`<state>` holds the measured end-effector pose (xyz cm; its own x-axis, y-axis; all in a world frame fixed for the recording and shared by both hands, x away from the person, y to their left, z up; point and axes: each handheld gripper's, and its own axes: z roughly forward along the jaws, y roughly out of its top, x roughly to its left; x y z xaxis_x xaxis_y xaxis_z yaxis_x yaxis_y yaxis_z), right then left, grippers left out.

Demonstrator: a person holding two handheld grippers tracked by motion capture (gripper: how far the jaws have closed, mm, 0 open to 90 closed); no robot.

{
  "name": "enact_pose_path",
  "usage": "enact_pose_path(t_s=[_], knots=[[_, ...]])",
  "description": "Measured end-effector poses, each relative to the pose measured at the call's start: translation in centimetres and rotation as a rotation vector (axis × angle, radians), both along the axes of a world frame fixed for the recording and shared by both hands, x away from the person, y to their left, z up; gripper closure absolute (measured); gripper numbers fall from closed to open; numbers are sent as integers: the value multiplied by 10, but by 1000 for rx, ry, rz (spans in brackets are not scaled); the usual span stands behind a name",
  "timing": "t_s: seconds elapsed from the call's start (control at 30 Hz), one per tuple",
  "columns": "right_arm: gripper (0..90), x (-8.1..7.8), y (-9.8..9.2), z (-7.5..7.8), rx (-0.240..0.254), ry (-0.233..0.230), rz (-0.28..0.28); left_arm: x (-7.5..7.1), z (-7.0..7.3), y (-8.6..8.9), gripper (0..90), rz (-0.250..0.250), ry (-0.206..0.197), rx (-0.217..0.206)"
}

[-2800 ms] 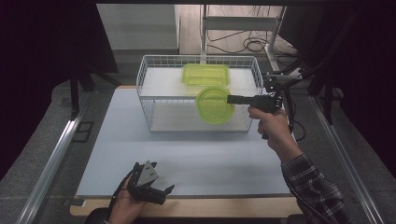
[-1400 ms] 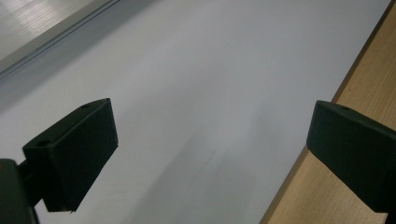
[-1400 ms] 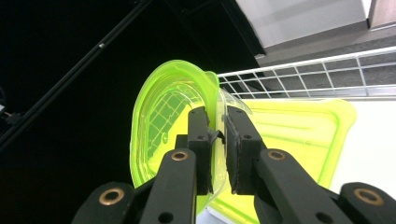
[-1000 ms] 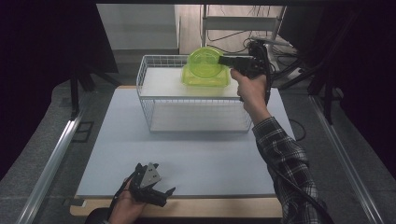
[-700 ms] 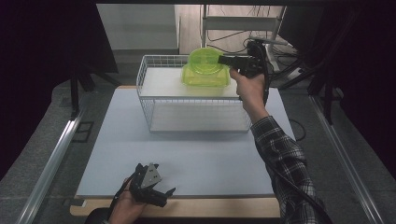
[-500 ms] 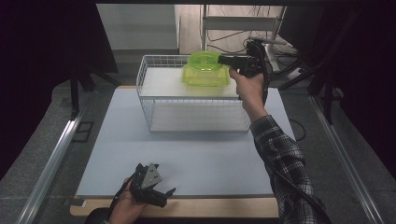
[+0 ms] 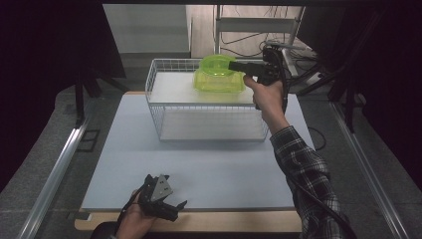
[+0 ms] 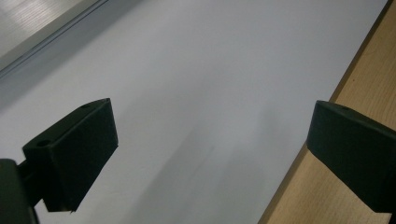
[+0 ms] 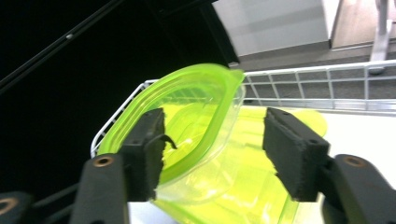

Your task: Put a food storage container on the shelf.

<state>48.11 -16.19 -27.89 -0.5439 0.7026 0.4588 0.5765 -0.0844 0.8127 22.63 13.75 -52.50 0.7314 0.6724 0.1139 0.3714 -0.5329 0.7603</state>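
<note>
Right gripper [image 7: 234,65] held level over the top of the white wire basket [image 7: 164,84], at the far side of the table; jaws just been opening, now apart, with the rim of the round green container [image 7: 215,64] between them. In the right gripper view [image 9: 212,144], the one pad close against or touching the container's [image 9: 196,116] rim, which of the two hard to tell; the other pad well clear of it, bare air in between; so no squeeze on the plastic, jaws parted. Round container resting tilted on the rectangular green container [image 7: 219,82], which sits on the basket's upper shelf toward its right end; both translucent lime green, the round one uppermost, rim leaning toward the basket's left. Rectangular container [image 9: 261,186] seen beneath and behind the round one, white shelf and basket wire [image 9: 327,84] beyond.

Left gripper [image 7: 169,208] low at the near edge of the table, in the left hand [image 7: 133,219], grey three-cornered plate on top; jaws wide apart in the left gripper view [image 8: 210,154], nothing between them, just the pale mat [image 8: 196,84] and a strip of wooden table edge [image 8: 327,186].

No brand, label or writing readable on either container, the basket or the grippers.
</note>
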Motion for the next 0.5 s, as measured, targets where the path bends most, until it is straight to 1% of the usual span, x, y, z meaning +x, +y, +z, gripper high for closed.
enact_pose_path(t_s=[0.17,0.23,0.5], knots=[[297,-9,-1,-1,-16,-11,47,0,0,0,20,3,-1,1],[277,-13,-1,-2,-16,-15,64,0,0,0,20,4,-2,0],[211,-31,-3,-6,-71,-38,118,0,0,0,19,5,-4,2]])
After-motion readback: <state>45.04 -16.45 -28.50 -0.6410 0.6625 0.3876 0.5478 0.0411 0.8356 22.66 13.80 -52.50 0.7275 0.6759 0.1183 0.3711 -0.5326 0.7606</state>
